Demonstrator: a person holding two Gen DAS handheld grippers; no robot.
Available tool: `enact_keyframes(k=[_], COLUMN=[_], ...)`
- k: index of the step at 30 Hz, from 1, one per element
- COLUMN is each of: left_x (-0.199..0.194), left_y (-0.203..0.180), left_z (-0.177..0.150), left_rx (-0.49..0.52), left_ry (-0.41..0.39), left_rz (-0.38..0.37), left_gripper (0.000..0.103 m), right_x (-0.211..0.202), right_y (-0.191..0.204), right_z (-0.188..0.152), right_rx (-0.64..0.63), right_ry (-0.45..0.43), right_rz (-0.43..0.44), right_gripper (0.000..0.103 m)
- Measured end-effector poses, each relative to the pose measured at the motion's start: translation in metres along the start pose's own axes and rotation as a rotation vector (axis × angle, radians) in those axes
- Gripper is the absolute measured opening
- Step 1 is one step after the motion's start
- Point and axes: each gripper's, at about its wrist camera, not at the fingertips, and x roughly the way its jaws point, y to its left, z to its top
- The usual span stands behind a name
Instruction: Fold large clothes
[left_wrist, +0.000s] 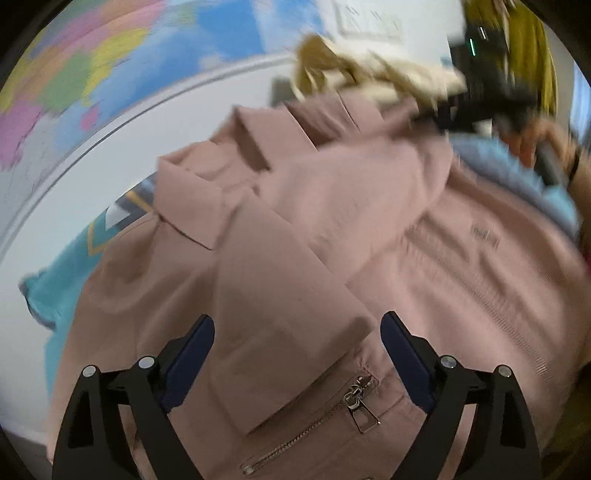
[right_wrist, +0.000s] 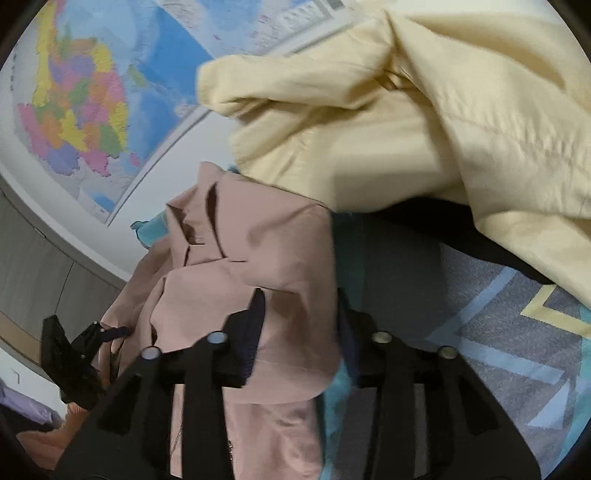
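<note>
A dusty-pink jacket (left_wrist: 332, 229) with a metal zipper (left_wrist: 354, 402) lies spread on a patterned blanket, a sleeve folded across its body. My left gripper (left_wrist: 297, 336) is open, its jaws straddling the folded sleeve end without closing on it. In the right wrist view the pink jacket (right_wrist: 255, 251) is bunched up, and my right gripper (right_wrist: 301, 314) has a fold of its fabric between the two fingers, which stand fairly close together. The right gripper also shows at the top right of the left wrist view (left_wrist: 480, 92), blurred.
A cream-yellow garment (right_wrist: 406, 122) lies heaped beyond the jacket, also in the left wrist view (left_wrist: 369, 74). A grey and teal patterned blanket (right_wrist: 517, 332) covers the surface. A colourful map (right_wrist: 85, 110) hangs on the wall. The left gripper (right_wrist: 74, 350) shows at lower left.
</note>
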Motion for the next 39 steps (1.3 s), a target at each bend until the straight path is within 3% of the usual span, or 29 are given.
enact_keyframes(k=[2,3,4,5,6,8,11,13,17,19,22,24,27,29,33,37,39], left_x=[0.015,0.020,0.024,0.025,0.025,0.015,0.000,0.001,0.014,0.023,0.027,0.022,-0.007,-0.026,-0.060,-0.086,-0.093], left_y=[-0.004,-0.002,0.004,0.010,0.024,0.054,0.114,0.140,0.151,0.151,0.148,0.150,0.155,0.160,0.166,0.174,0.177], left_z=[0.003,0.003,0.004,0.004,0.006,0.009,0.009,0.006,0.003,0.001,0.003,0.004,0.000,-0.004,-0.023,-0.050,-0.064], left_rx=[0.013,0.007,-0.009,-0.030,-0.093,-0.216,-0.441,-0.523,-0.559,-0.577,-0.563,-0.568,-0.566,-0.566,-0.538,-0.560,-0.586], left_ry=[0.037,0.051,0.064,0.078,0.091,0.061,0.015,0.013,0.070,0.124,0.143,0.150,0.081,0.046,0.021,0.011,0.013], left_rz=[0.023,0.036,0.056,0.063,0.040,-0.007,-0.032,-0.041,-0.024,-0.024,0.021,0.054,0.097,0.134,0.243,0.303,0.314], left_gripper=[0.088,0.078,0.066,0.037,0.023,0.007,0.006,0.005,0.007,0.019,0.039,0.060,0.063,0.068,0.070,0.072,0.077], right_x=[-0.003,-0.004,-0.006,-0.008,-0.012,-0.022,-0.039,-0.039,0.001,0.026,0.060,0.071,0.069,0.058,0.042,0.066,0.090], right_y=[0.007,0.009,0.011,0.014,0.017,0.022,0.041,0.060,0.089,0.092,0.083,0.067,0.054,0.060,0.105,0.168,0.191], right_z=[-0.001,-0.001,-0.003,-0.004,-0.005,-0.007,-0.012,-0.017,-0.032,-0.037,-0.033,-0.027,-0.021,-0.020,-0.026,-0.038,-0.043], right_rx=[-0.016,-0.024,-0.037,-0.048,-0.063,-0.089,-0.180,-0.267,-0.425,-0.448,-0.442,-0.381,-0.339,-0.324,-0.427,-0.584,-0.653], right_ry=[-0.009,-0.016,-0.023,-0.032,-0.046,-0.081,-0.147,-0.137,-0.023,0.046,0.101,0.117,0.095,0.083,0.045,0.090,0.120], right_rz=[-0.013,-0.019,-0.027,-0.043,-0.061,-0.082,-0.088,-0.049,-0.068,-0.062,-0.181,-0.222,-0.305,-0.268,-0.162,-0.039,-0.031], right_gripper=[0.045,0.045,0.045,0.046,0.046,0.046,0.046,0.046,0.046,0.043,0.041,0.040,0.036,0.039,0.046,0.050,0.050])
